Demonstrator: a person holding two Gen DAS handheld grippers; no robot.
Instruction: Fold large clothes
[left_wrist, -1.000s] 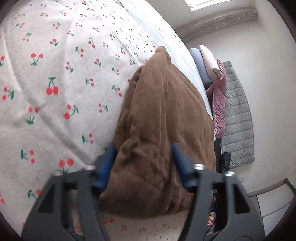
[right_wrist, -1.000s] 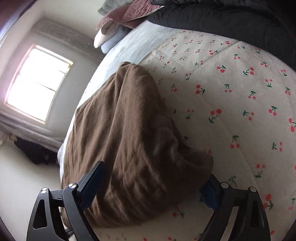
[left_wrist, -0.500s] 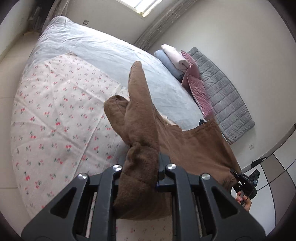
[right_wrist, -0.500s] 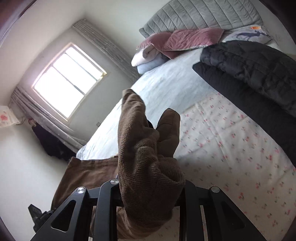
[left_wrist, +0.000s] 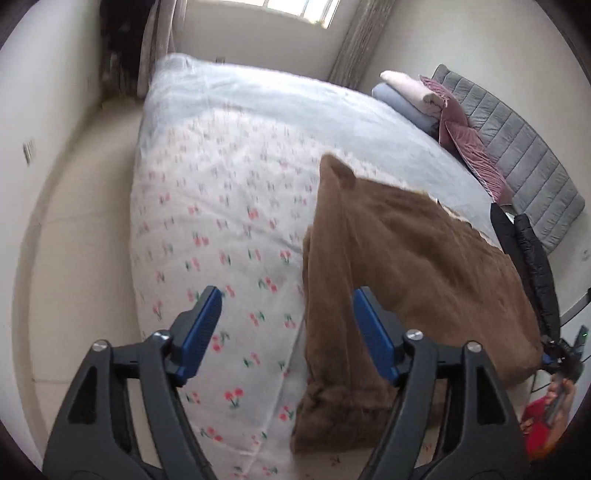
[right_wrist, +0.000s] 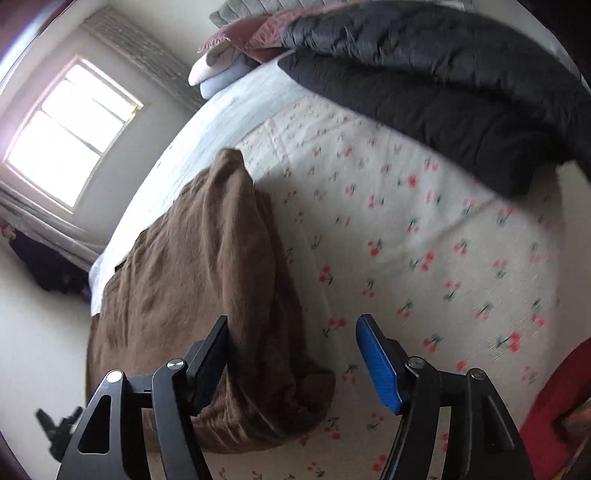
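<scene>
A brown corduroy garment lies folded on the cherry-print bedspread, near the bed's front edge. My left gripper is open and empty above the garment's left edge, with a thick folded strip between the blue pads. In the right wrist view the same garment lies at the left. My right gripper is open and empty over the garment's right edge, the fabric against its left finger.
A black puffer jacket lies on the bed's right side. Folded pillows and a pink cloth sit at the grey headboard. The beige floor lies left of the bed, and a window is beyond.
Half a second ago both grippers were shut on the raised brown garment. Now both are open, and the garment lies dropped on the bedspread.
</scene>
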